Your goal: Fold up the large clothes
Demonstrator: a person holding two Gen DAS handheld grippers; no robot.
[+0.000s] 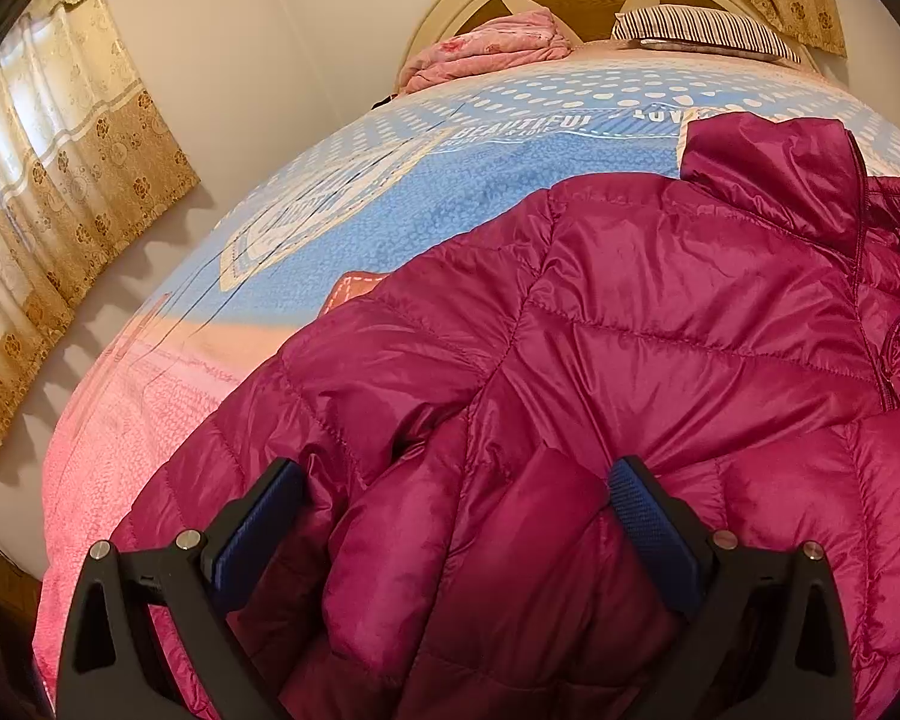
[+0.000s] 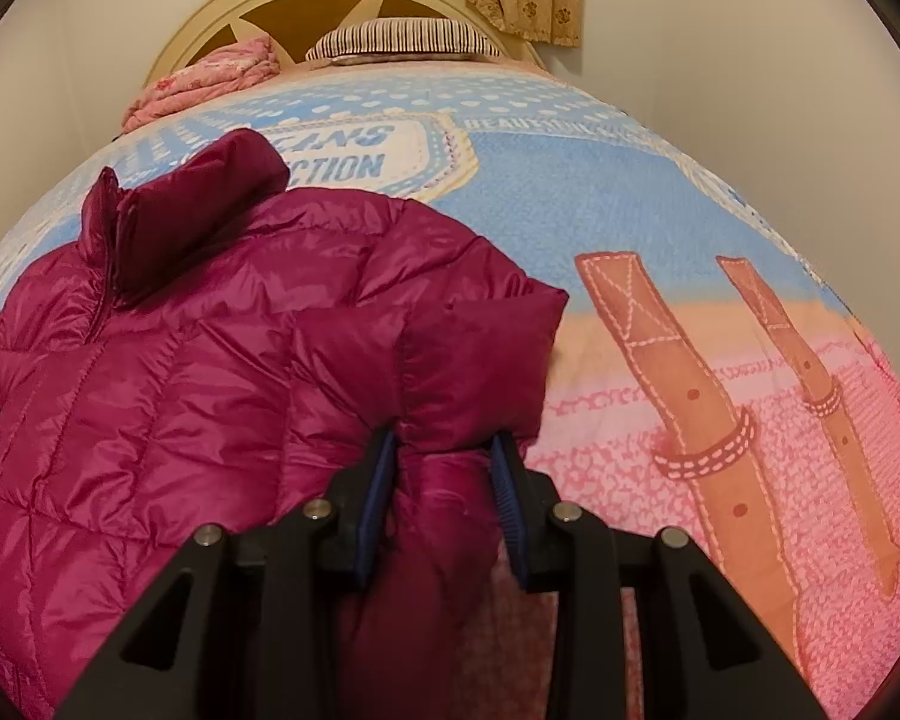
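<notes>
My right tongs (image 2: 444, 468) are clamped on the magenta jacket's (image 1: 660, 300) sleeve (image 2: 474, 348), jacket flat on the bed (image 2: 570, 192). Left tongs (image 1: 456, 498) spread wide astride its sleeve. Sleeve-folding step, I'd say; next, carry both inward.

The jacket (image 1: 630, 330) is running off your left view's right and bottom edges, and off the left and bottom edges of your right view (image 2: 180, 390). Your right tool (image 2: 444, 468) is covering the fold it is pinching. The jacket is hiding much of the bed (image 1: 390, 192). The lettering there is reading too blurred and cut off to make out fully.
</notes>
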